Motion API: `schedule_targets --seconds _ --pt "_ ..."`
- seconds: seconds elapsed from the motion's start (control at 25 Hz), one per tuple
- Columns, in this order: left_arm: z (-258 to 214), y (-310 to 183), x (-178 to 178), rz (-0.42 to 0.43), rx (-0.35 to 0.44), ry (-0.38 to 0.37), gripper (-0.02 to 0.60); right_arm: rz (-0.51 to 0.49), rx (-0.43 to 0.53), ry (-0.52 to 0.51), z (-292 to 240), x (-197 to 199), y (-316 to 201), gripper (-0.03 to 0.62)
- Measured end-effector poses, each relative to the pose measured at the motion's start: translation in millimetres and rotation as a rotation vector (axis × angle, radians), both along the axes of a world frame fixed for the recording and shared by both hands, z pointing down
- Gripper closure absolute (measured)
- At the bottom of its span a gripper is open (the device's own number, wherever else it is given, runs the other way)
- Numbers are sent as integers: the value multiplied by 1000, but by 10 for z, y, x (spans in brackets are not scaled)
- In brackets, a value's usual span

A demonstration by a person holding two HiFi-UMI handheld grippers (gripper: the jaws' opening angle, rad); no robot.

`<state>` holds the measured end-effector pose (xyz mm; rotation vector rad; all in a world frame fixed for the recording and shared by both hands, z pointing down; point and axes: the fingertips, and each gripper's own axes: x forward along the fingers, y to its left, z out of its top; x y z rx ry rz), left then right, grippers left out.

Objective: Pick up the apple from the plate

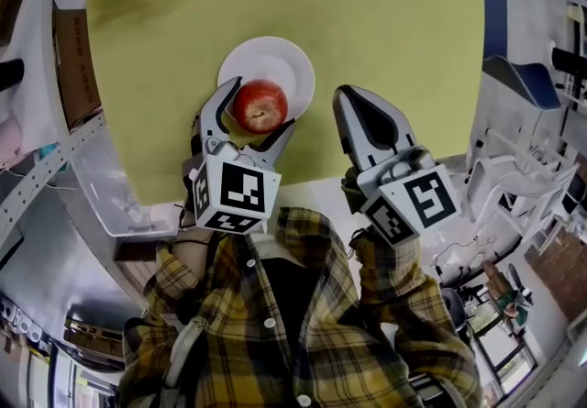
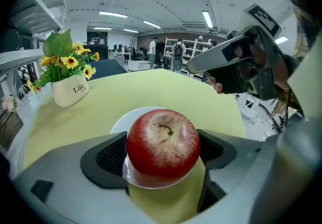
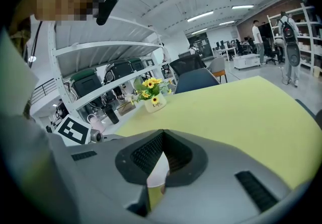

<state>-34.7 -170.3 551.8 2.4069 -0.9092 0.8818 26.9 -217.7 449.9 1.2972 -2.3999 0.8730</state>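
On the near edge of the white plate (image 1: 280, 62) sits the red apple (image 2: 163, 140), stem dimple up, the plate itself lying on a yellow-green table (image 1: 385, 21). The left gripper (image 1: 261, 105) reaches over that same edge of the plate with its tongs spread wide, one ribbed pad on each side of the apple. The pads are close beside the fruit but do not appear to be clamped on it. This looks like the line-up before closing: straddling the apple at its widest part should let the pads seat evenly rather than push it off the plate. To the right of the plate the right gripper (image 1: 347, 99) hangs with its tongs closed on nothing, apparently kept clear of the grasp. Far beyond the plate stands a white pot of sunflowers (image 2: 70, 91), well out of the way.
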Motion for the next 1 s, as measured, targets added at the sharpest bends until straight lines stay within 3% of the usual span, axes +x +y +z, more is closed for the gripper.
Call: schedule_targets --seconds 0.4,0.76,1.0 --pt "21 9 22 30 30 -49 167 -3 -12 12 48 56 46 597" --pt "-63 7 -7 27 18 -6 167 1 0 -10 -12 -13 42 597" --pt "-297 6 37 21 29 11 167 -25 22 62 -159 73 120 597"
